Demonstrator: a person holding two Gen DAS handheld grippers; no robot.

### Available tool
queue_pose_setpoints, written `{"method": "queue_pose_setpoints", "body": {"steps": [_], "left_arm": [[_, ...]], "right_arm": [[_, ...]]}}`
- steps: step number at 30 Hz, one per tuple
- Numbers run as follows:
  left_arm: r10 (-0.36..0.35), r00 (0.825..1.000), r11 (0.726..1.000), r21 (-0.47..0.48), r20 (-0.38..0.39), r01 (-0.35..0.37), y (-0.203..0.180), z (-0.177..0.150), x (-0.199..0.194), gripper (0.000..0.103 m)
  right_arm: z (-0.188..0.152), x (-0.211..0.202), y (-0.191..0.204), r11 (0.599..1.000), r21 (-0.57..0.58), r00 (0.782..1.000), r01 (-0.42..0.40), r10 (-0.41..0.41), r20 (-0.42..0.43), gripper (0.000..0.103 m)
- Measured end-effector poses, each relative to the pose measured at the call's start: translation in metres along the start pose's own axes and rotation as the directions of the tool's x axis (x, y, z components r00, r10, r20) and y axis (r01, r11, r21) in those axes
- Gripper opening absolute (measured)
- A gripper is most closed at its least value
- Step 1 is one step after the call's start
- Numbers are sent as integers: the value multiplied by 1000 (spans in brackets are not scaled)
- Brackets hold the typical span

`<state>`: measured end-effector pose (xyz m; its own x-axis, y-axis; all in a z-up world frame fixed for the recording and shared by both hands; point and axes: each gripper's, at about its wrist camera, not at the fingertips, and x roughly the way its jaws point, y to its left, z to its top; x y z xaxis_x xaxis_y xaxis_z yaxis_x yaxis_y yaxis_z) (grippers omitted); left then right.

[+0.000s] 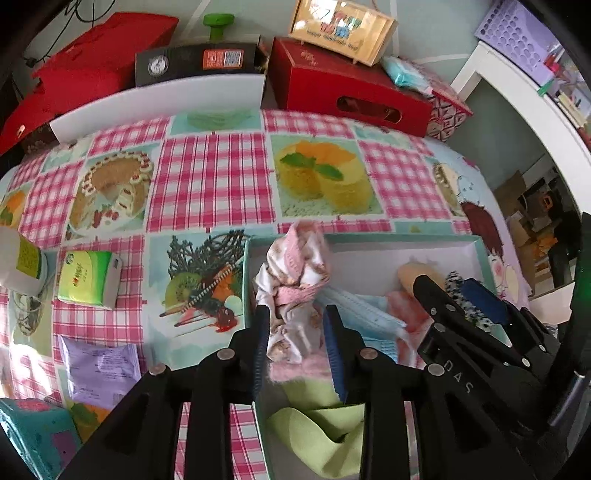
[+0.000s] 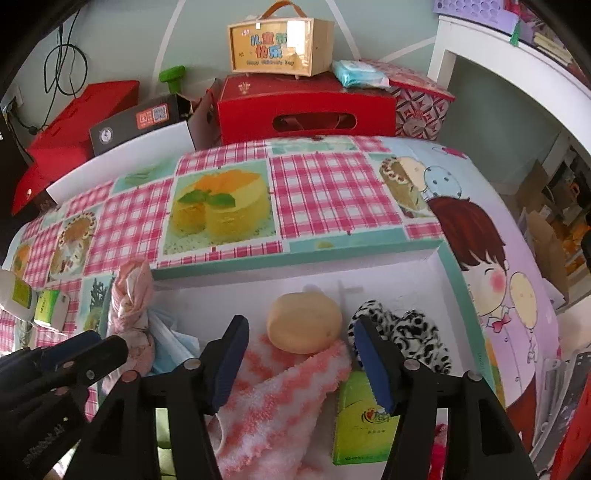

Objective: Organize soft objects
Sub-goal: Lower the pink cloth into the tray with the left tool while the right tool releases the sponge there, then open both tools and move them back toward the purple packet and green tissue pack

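Left gripper [image 1: 298, 325], jaws part-open, straddles a crumpled pink cloth [image 1: 295, 280] by the box's [image 1: 369, 239] left wall; right gripper [image 2: 303, 354] hangs released above a fluffy zigzag towel [image 2: 280, 391].

Pale grey-green wall [image 2: 122, 33], crossed by thin white lines; black cables [image 2: 62, 62] are hung at its left. Table covered with an oilcloth [image 2: 325, 192] printed in pink check, cake pictures and a cartoon child. Behind the table, stacked against the wall: large red box [image 1: 99, 55], black carton [image 1: 199, 62], red case with a cut-out handle [image 2: 306, 107], wooden-framed carry box [image 2: 280, 46] set on top, patterned red box [image 2: 421, 99]. White shelving unit [image 2: 509, 62] at right, with a lilac perforated basket [image 1: 517, 33] on its top. Cardboard boxes [image 1: 517, 199] are seen beyond. Daylight, bright at lower left.
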<state>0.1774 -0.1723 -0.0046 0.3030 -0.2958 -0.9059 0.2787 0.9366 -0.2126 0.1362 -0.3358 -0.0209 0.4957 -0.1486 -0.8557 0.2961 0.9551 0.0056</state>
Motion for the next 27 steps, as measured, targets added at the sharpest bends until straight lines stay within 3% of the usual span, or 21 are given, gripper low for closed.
{"method": "queue_pose_setpoints", "body": {"steps": [2, 4, 8, 14, 19, 21, 23, 27], "left_arm": [[-8, 1000, 1000, 6, 23, 8, -1, 1, -10, 32], [-10, 999, 1000, 7, 41, 10, -1, 1, -18, 41], [-6, 998, 1000, 11, 70, 5, 1, 2, -31, 45], [11, 998, 1000, -18, 69, -10, 9, 4, -30, 57], [36, 997, 998, -51, 61, -33, 17, 6, -23, 72], [39, 998, 996, -87, 56, -34, 24, 6, -21, 86], [44, 998, 994, -106, 53, -38, 30, 6, -19, 87], [61, 997, 991, -121, 42, -55, 38, 6, -14, 87]], "right_arm": [[2, -8, -1, 1000, 9, 1000, -15, 15, 22, 64], [3, -15, -2, 1000, 13, 999, -21, 21, 37, 64], [5, -28, -1, 1000, 9, 998, -11, 10, 64, 65], [6, -32, 0, 1000, 2, 998, -1, 1, 59, 72], [5, -30, 0, 1000, -1, 999, 15, -15, 46, 82], [5, -29, -1, 1000, -1, 999, 24, -24, 45, 95], [5, -29, -2, 999, 5, 998, 39, -39, 48, 103], [6, -26, -8, 999, 34, 999, 39, -40, 32, 103]]}}
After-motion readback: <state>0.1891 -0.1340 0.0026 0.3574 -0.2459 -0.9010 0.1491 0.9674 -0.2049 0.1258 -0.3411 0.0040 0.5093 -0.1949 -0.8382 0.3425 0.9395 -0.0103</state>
